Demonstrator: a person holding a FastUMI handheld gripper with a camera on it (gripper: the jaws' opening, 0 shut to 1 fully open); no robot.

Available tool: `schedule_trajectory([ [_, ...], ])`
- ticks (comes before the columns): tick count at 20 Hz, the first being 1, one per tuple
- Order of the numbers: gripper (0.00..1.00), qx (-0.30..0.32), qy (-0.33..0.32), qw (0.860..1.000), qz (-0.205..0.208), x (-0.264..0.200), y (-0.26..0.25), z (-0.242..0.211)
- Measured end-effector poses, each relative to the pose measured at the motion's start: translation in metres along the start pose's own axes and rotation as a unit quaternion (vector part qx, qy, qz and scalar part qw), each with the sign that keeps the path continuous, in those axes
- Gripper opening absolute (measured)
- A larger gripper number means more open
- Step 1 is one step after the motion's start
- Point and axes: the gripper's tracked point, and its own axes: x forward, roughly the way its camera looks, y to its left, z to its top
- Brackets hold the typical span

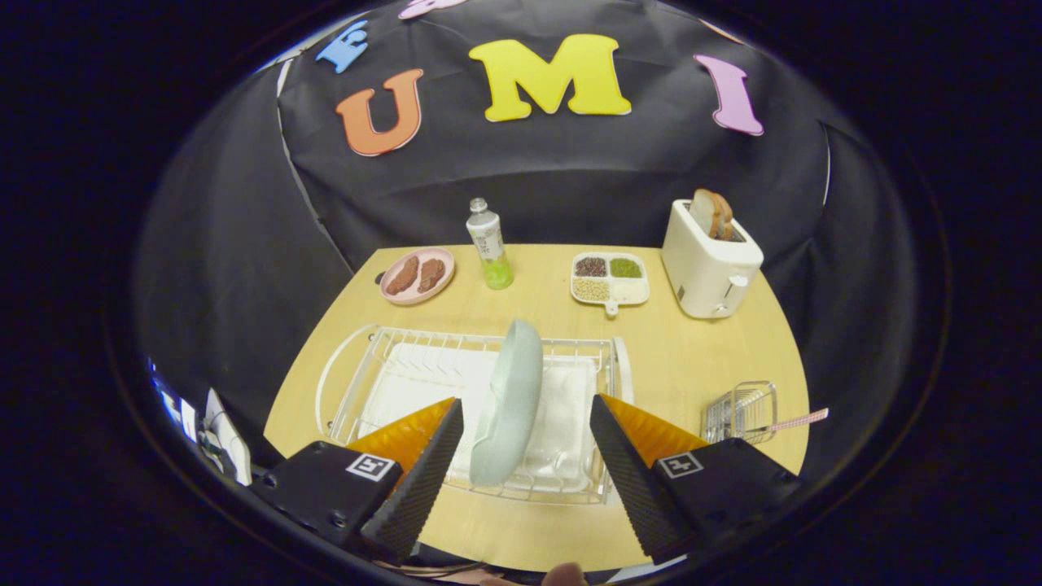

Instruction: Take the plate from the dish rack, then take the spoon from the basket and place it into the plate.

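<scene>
The first step is in hand: the gripper (pixel 521 456) is lining up on the pale green plate (pixel 509 403), which is standing on edge in the white wire dish rack (pixel 358 382) on the worktop (pixel 684 358). The jaws are standing wide apart, released and grasping nothing, with the plate's rim sitting between them, nearer the left one. The next move is calling for an advance until both jaws are flanking the rim, then a squeeze and a lift clear of the wires. The spoon (pixel 798 420) is waiting in the small wire basket (pixel 741 411) beyond the right jaw.
</scene>
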Motion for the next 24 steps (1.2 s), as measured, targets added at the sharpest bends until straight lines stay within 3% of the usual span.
schedule_trajectory([
  [4, 0.95, 0.027, 0.042, 0.999, -0.015, 0.034, -0.002, 0.005],
  [11, 0.75, 0.062, 0.093, 0.993, -0.036, 0.064, 0.003, 0.000],
  [12, 0.74, 0.062, 0.095, 0.993, -0.038, 0.066, 0.005, 0.001],
  [18, 0.45, 0.085, 0.126, 0.986, -0.071, 0.072, 0.006, -0.010],
  [24, 0.36, 0.075, 0.116, 0.982, -0.130, 0.057, 0.003, -0.003],
])
